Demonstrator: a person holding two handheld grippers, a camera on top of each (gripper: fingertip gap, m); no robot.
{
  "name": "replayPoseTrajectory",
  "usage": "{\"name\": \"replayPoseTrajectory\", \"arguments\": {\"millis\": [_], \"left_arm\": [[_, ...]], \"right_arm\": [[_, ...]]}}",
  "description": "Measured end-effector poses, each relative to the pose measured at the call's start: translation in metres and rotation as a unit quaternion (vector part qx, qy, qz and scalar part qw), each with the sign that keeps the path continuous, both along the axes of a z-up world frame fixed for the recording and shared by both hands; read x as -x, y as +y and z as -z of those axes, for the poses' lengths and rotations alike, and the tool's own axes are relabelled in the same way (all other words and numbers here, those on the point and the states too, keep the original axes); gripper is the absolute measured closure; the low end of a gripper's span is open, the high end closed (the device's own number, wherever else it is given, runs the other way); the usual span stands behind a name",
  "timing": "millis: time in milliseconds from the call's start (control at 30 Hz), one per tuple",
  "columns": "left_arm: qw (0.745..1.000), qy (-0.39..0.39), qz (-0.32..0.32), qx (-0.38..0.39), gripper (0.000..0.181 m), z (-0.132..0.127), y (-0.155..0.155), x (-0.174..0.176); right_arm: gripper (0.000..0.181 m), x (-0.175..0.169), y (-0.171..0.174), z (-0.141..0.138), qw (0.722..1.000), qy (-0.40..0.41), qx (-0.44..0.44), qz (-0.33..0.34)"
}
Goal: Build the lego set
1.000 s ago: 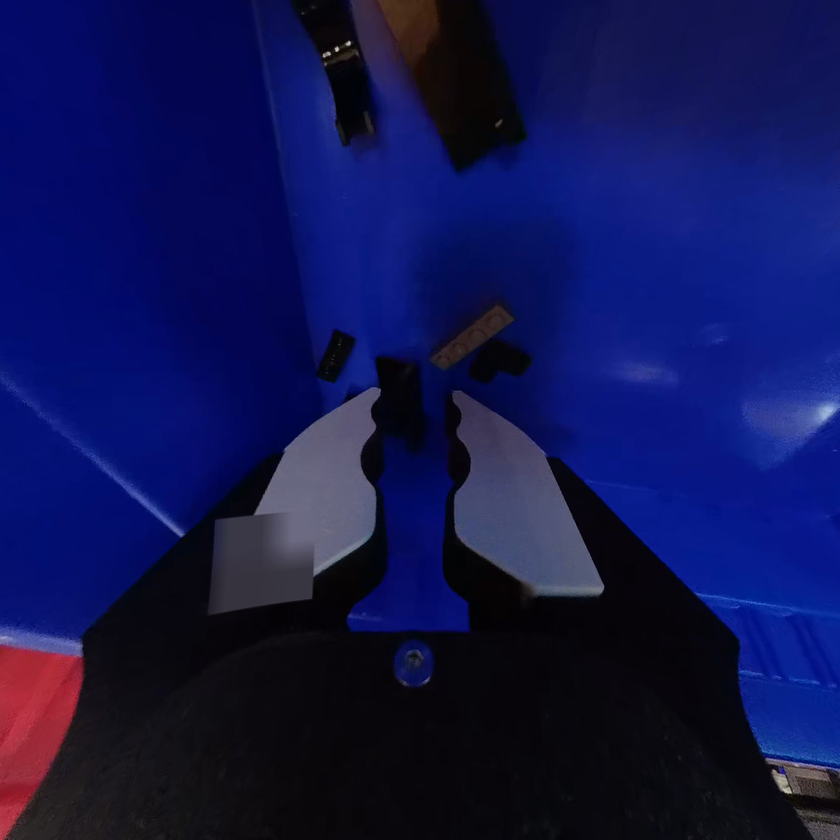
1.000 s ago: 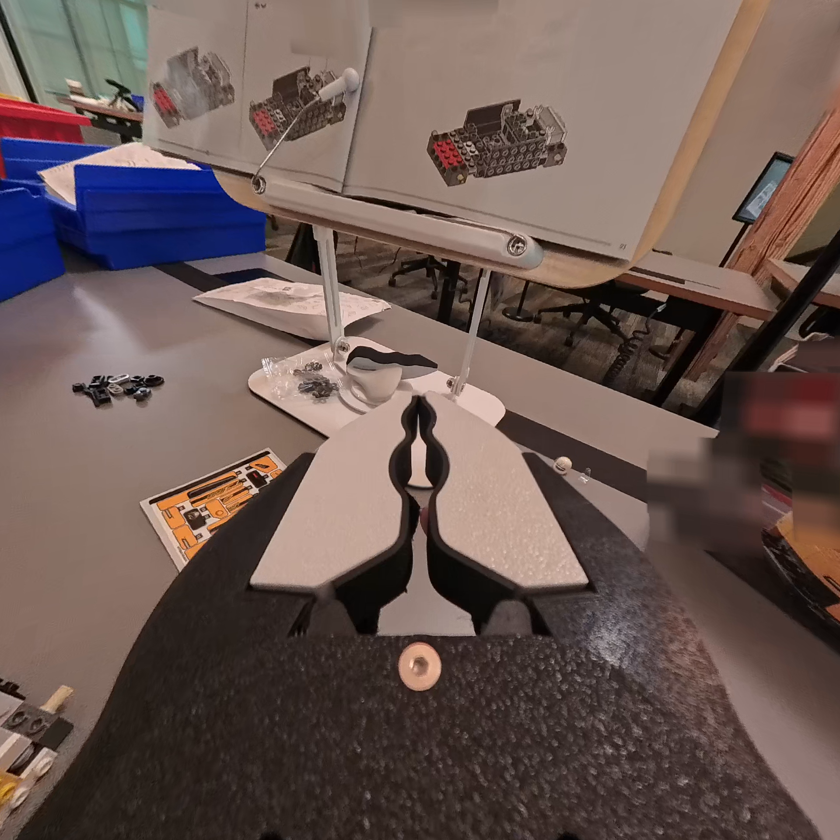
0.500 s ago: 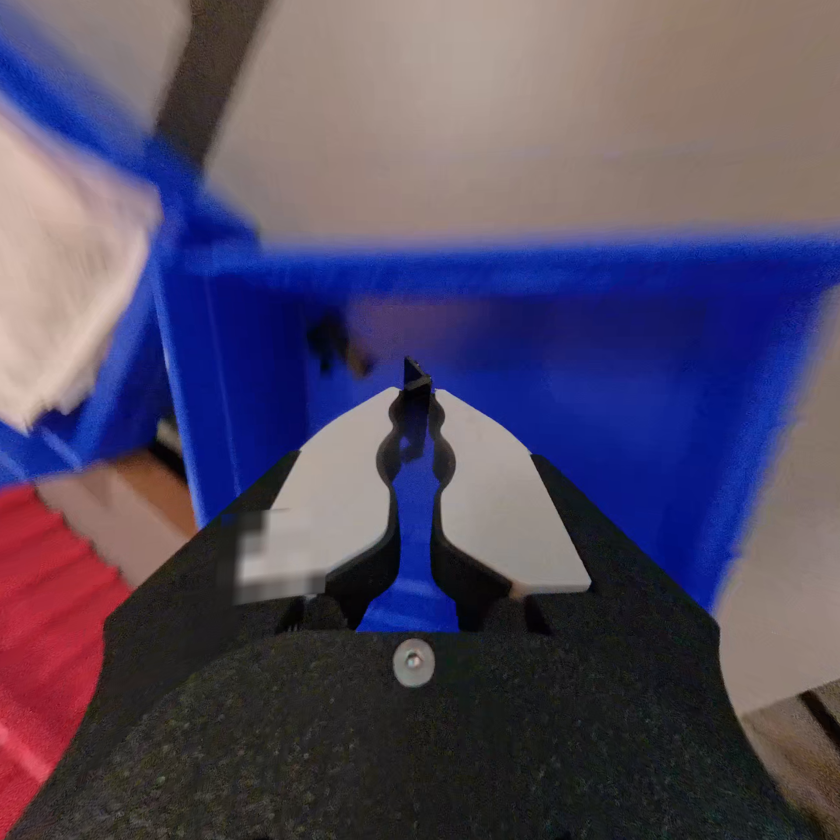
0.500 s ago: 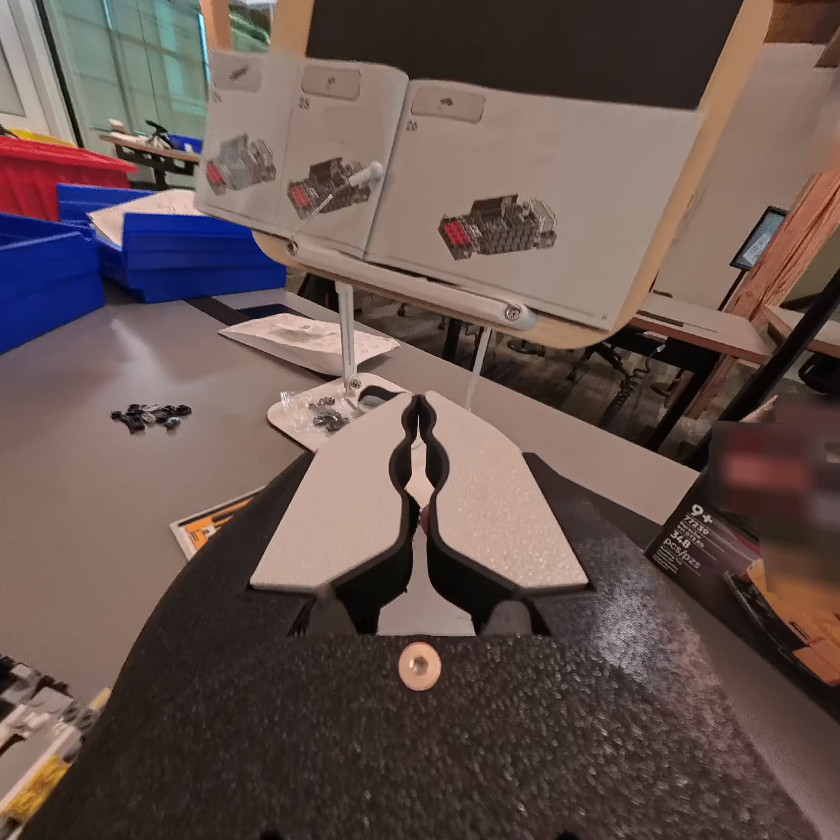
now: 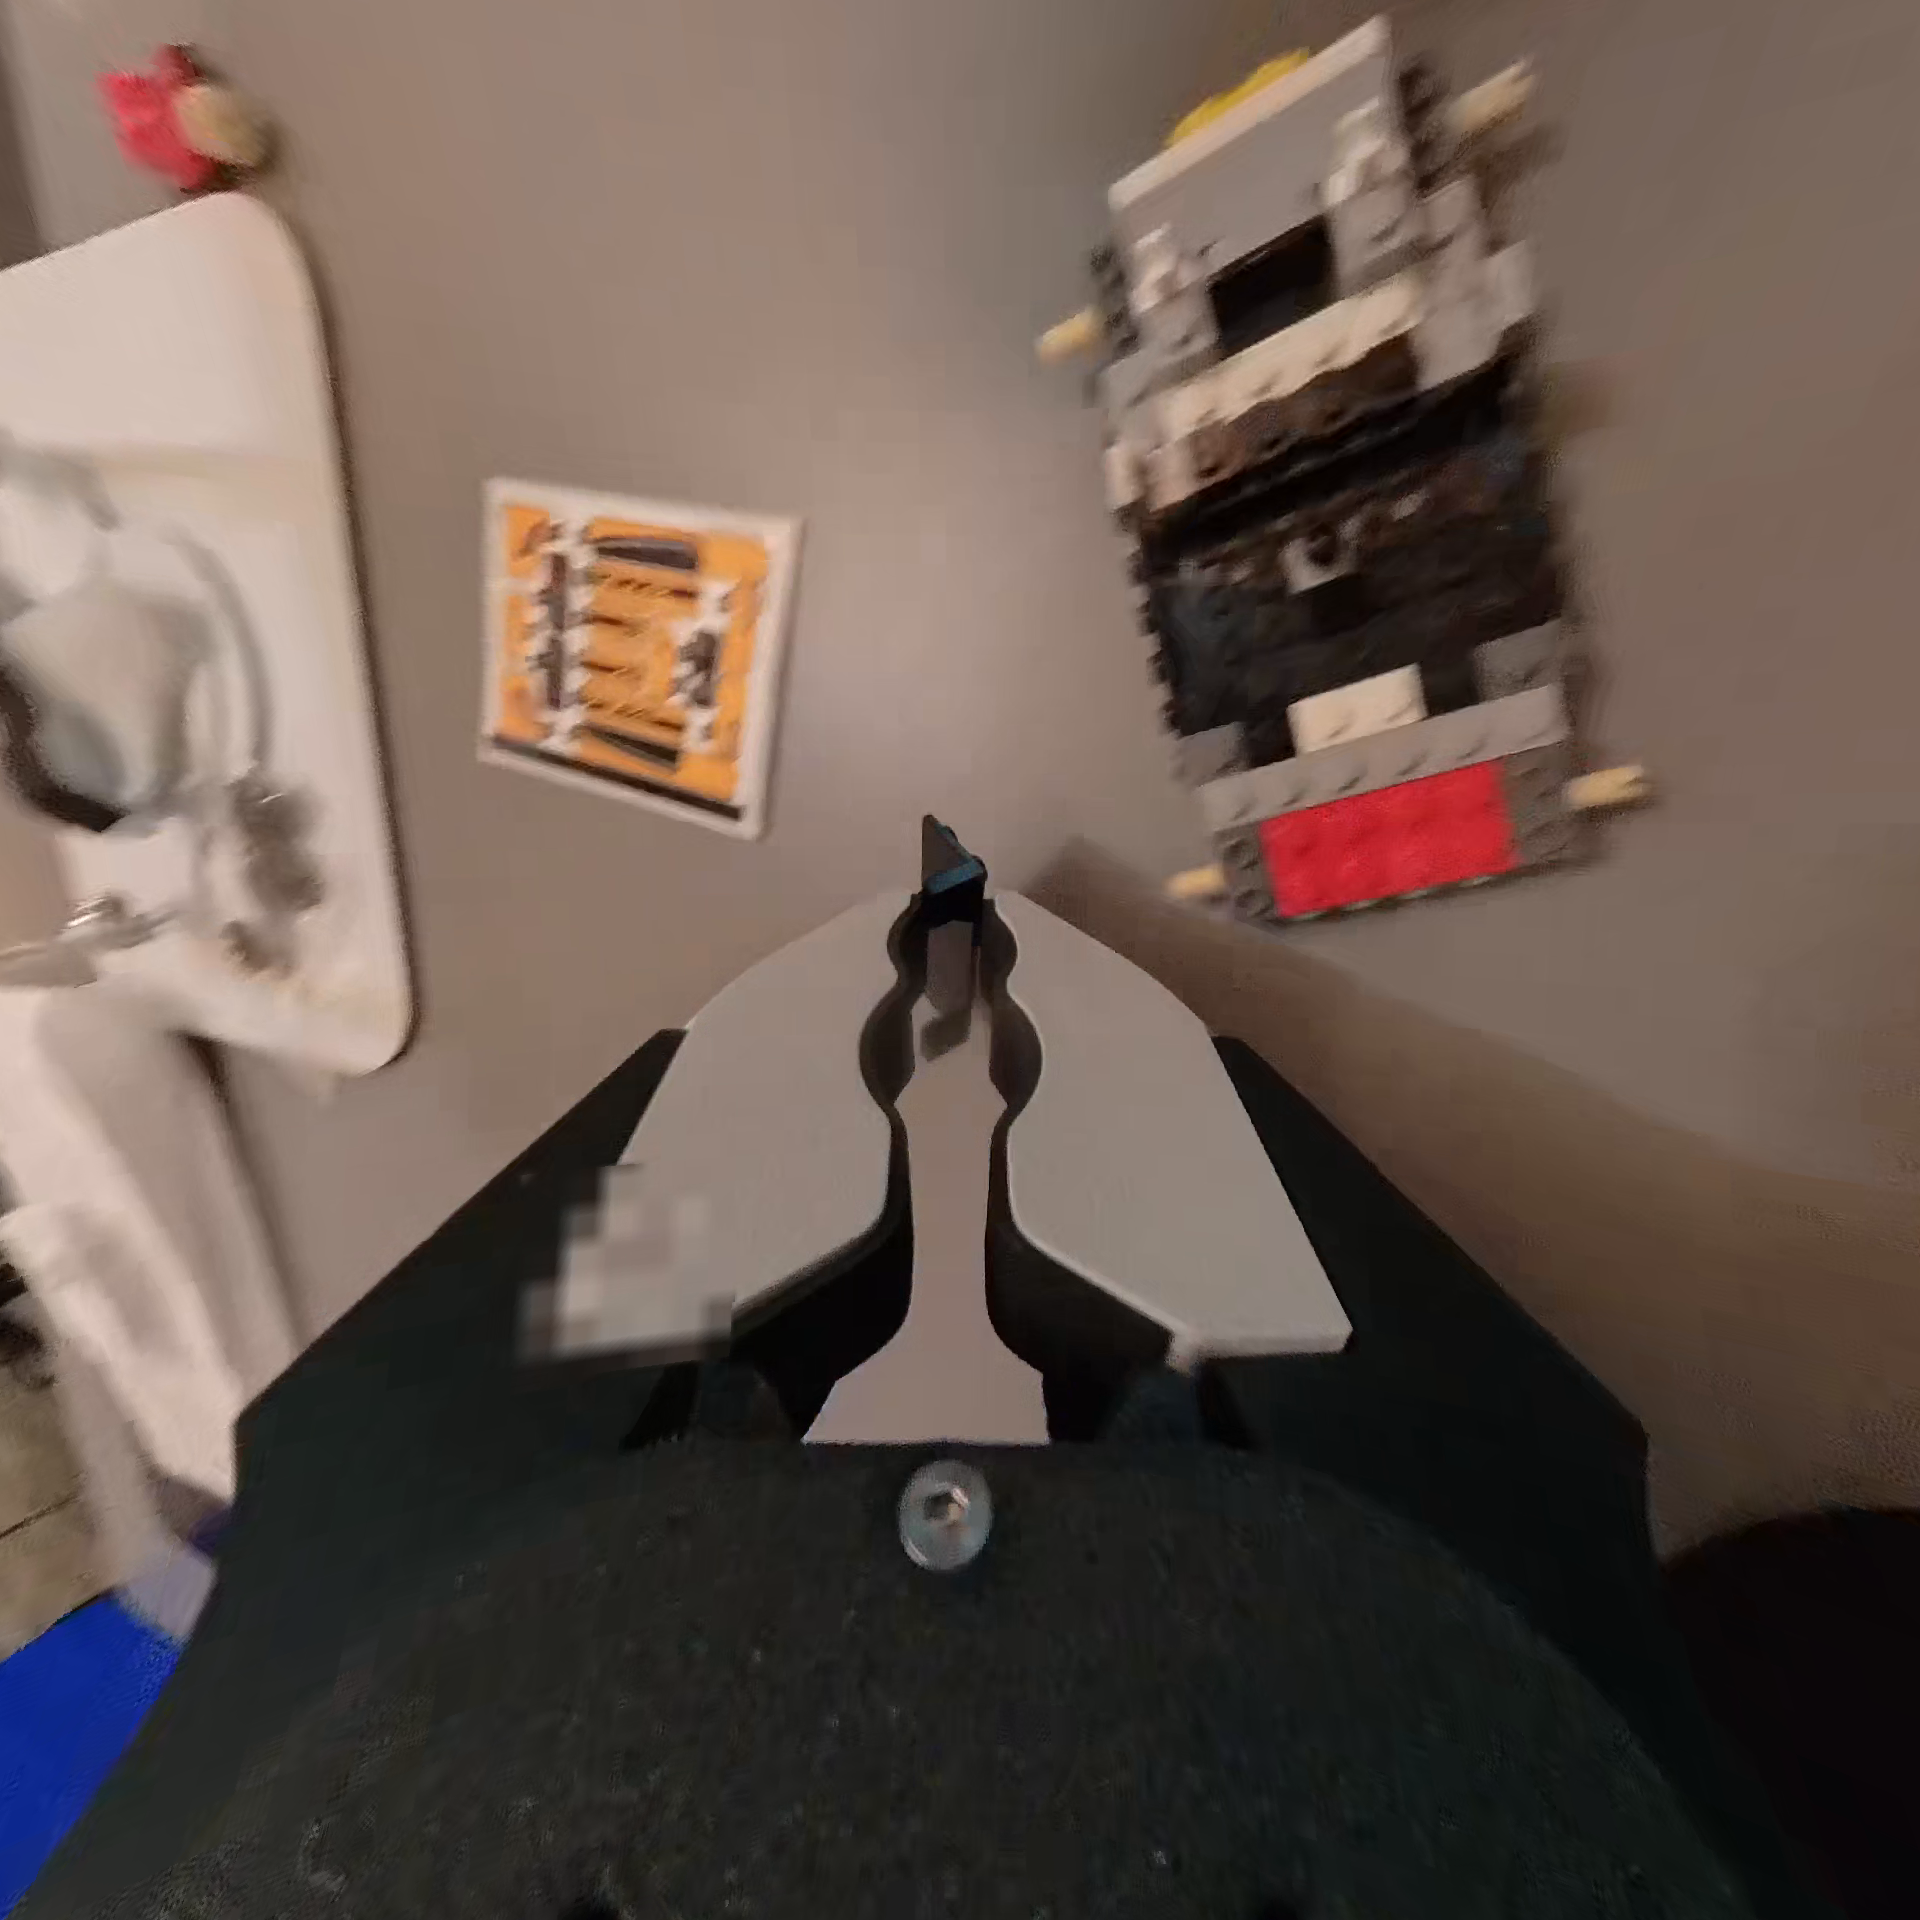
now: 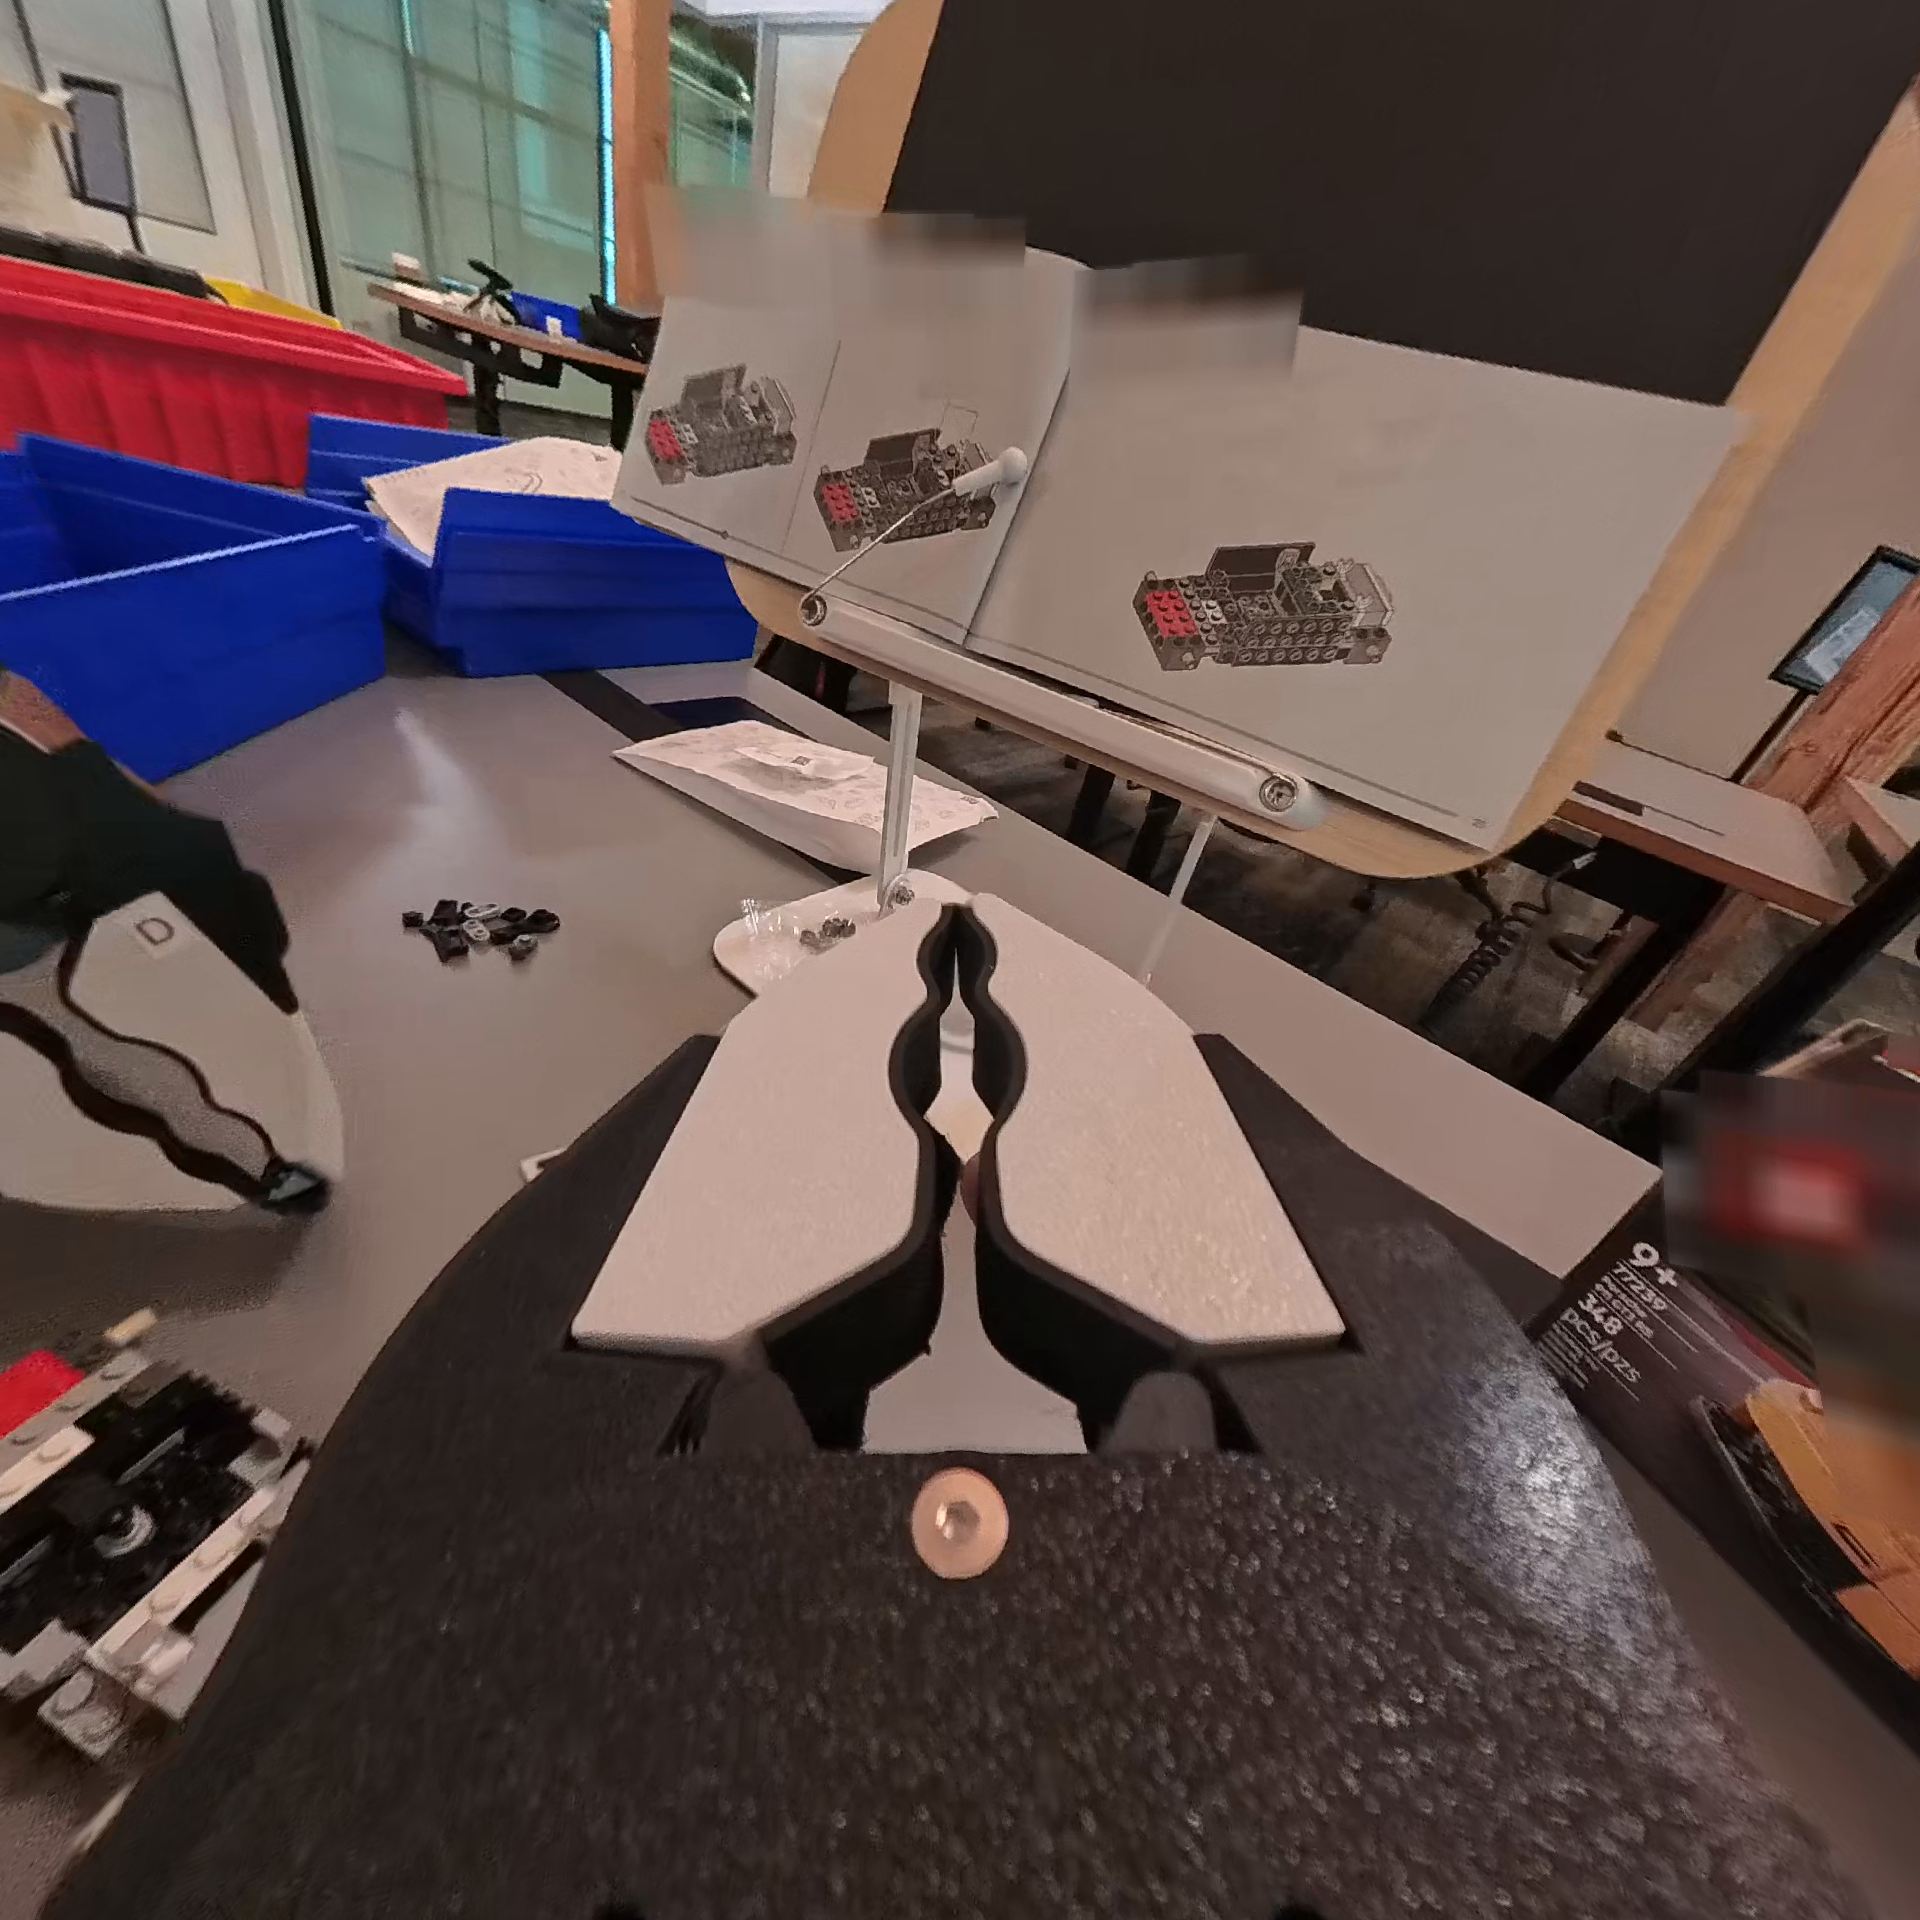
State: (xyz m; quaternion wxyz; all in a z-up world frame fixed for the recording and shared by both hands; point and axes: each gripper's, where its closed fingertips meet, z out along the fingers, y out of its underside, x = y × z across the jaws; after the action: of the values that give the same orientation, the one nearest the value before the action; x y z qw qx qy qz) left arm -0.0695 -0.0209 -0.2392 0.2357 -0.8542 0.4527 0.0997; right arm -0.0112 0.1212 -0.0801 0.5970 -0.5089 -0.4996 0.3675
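My left gripper (image 5: 948,906) is shut on a small black lego piece (image 5: 948,864) that sticks out past its fingertips, held above the grey table. The half-built lego model (image 5: 1340,499), grey and black with a red plate at its near end, lies on the table to the upper right. In the right wrist view the left gripper (image 6: 286,1184) shows at the left with the black piece (image 6: 291,1182) at its tip, near the model (image 6: 114,1496) at the bottom left. My right gripper (image 6: 958,914) is shut and empty, raised above the table.
An orange sticker sheet (image 5: 634,649) lies on the table. The instruction booklet (image 6: 1143,540) rests on a white stand (image 6: 821,940). Loose black pieces (image 6: 480,923), blue bins (image 6: 197,623), a red bin (image 6: 187,374) and the dark set box (image 6: 1725,1403) surround the work area. Across from one pair of fingers to the other is roughly 20 centimetres.
My left gripper closed on the black piece in the blue bin, lifted it out and swung over the table near the model. My right gripper tilted upward and stayed shut.
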Motion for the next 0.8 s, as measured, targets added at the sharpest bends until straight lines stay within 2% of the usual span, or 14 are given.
{"name": "replayPoseTrajectory", "arguments": {"millis": [133,233,367,467,533,600,733,800], "left_arm": [[0.998,-0.044,0.019,0.033,0.171,0.011,-0.01,-0.021],[0.993,-0.106,0.002,0.05,0.143,0.007,-0.018,-0.024],[0.97,-0.24,-0.042,0.001,0.133,-0.049,-0.025,-0.012],[0.959,-0.254,-0.104,-0.073,0.138,-0.092,-0.034,0.038],[0.952,-0.237,-0.154,-0.115,0.14,-0.111,-0.047,0.08],[0.944,-0.2,-0.218,-0.146,0.143,-0.124,-0.067,0.129],[0.912,-0.147,-0.345,-0.166,0.144,-0.139,-0.121,0.224],[0.894,-0.129,-0.397,-0.163,0.145,-0.14,-0.149,0.262]], "right_arm": [[0.181,-0.006,-0.012,0.024,0.998,-0.051,0.024,-0.042],[0.181,-0.007,-0.026,0.055,0.989,-0.12,0.021,-0.084],[0.176,-0.004,-0.037,0.076,0.979,-0.164,0.041,-0.116],[0.156,0.006,-0.043,0.101,0.964,-0.217,0.08,-0.133],[0.135,0.016,-0.045,0.127,0.945,-0.282,0.087,-0.143],[0.12,0.027,-0.046,0.148,0.925,-0.338,0.072,-0.156],[0.104,0.056,-0.041,0.163,0.89,-0.407,0.074,-0.19],[0.099,0.065,-0.039,0.173,0.862,-0.457,0.072,-0.205]]}}
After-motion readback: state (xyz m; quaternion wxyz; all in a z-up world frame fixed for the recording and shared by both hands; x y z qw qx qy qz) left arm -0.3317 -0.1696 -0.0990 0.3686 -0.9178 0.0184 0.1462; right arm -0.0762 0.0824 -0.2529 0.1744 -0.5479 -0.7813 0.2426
